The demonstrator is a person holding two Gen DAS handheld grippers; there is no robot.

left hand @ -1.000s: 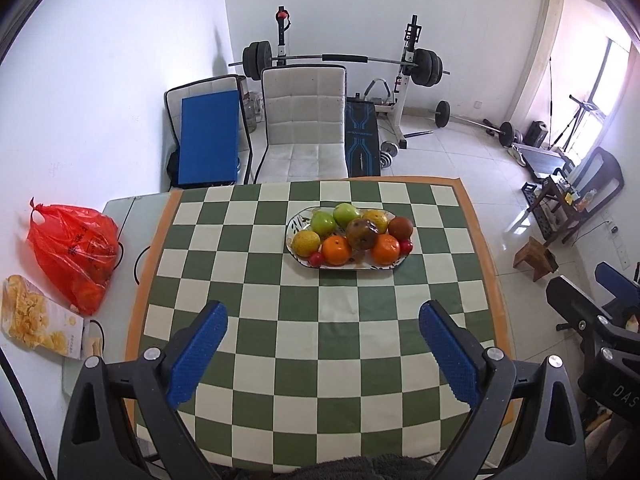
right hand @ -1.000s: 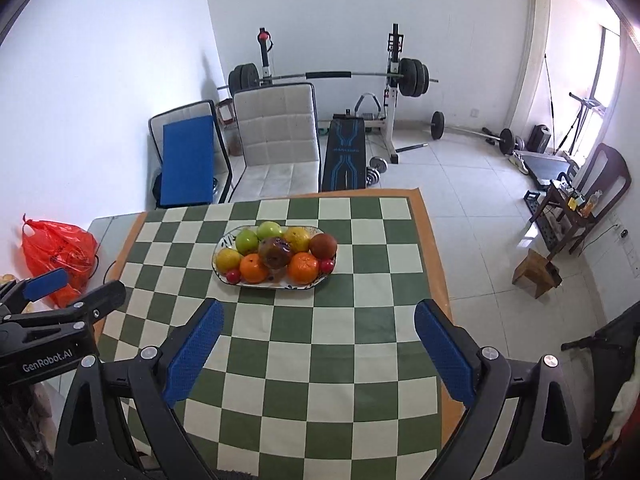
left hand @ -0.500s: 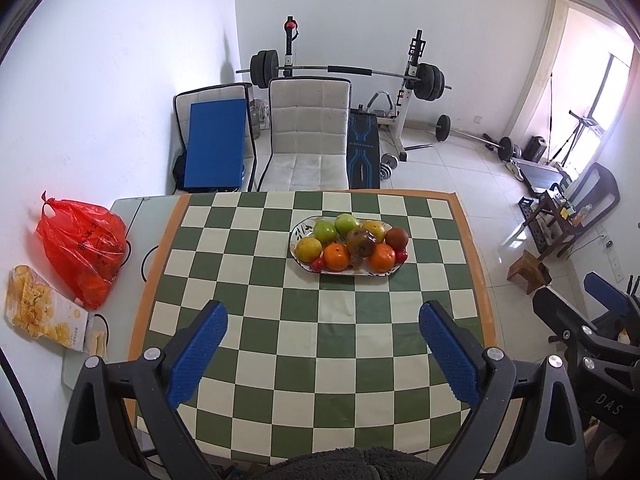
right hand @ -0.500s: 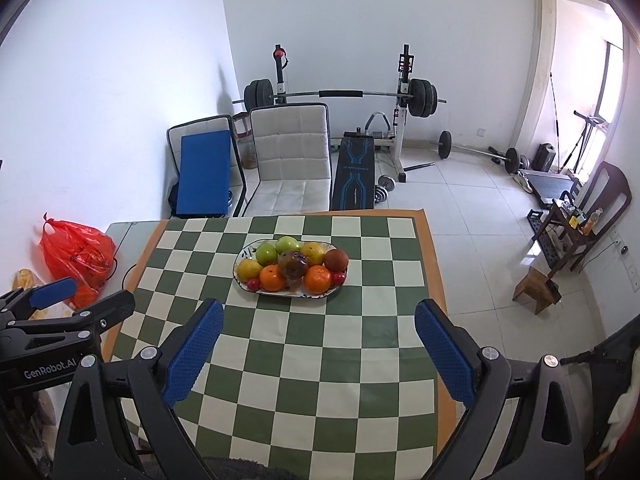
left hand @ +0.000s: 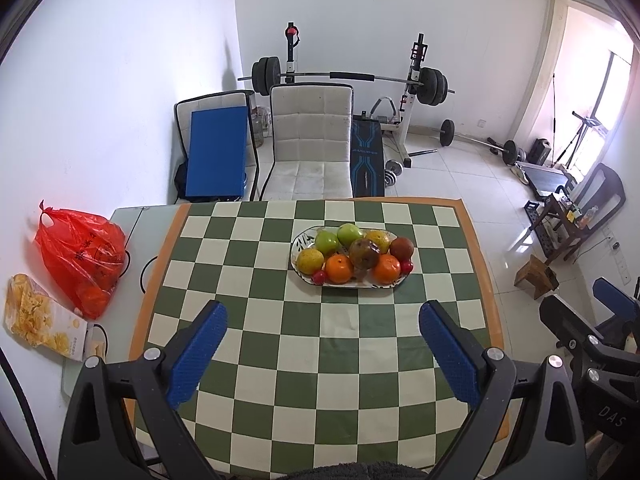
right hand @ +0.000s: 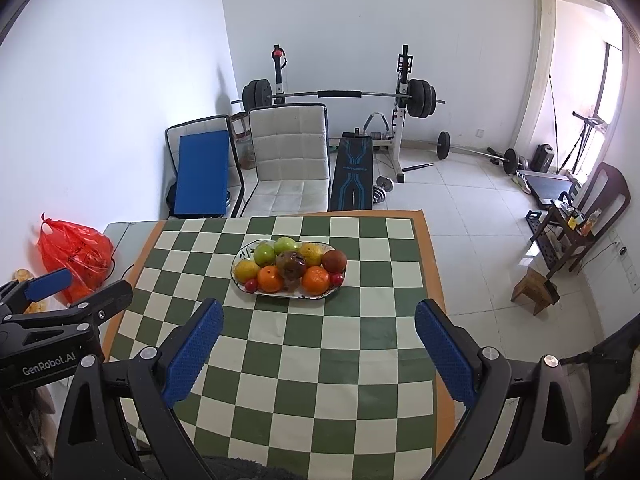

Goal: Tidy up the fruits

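Note:
An oval white plate [left hand: 304, 240] [right hand: 240, 258] stands on the far half of the green-and-white checked table [left hand: 320, 360] [right hand: 320, 360]. It holds green apples [left hand: 327, 241], two oranges [left hand: 339, 269], a yellow fruit [left hand: 309, 261], a dark mottled fruit [left hand: 363, 254], a brown-red fruit [left hand: 401, 247] and small red fruits. My left gripper [left hand: 323, 354] is open and empty, high above the table's near half. My right gripper [right hand: 319, 352] is open and empty, likewise back from the plate.
A red plastic bag [left hand: 82, 256] and a snack packet [left hand: 40, 328] lie on the grey surface left of the table. A white chair [left hand: 310, 148] stands behind the table. A barbell rack [left hand: 352, 80] and small wooden stool [left hand: 534, 280] are on the floor.
Both grippers have drawn back and up from the table, so the plate looks smaller and farther. Both stay open and empty.

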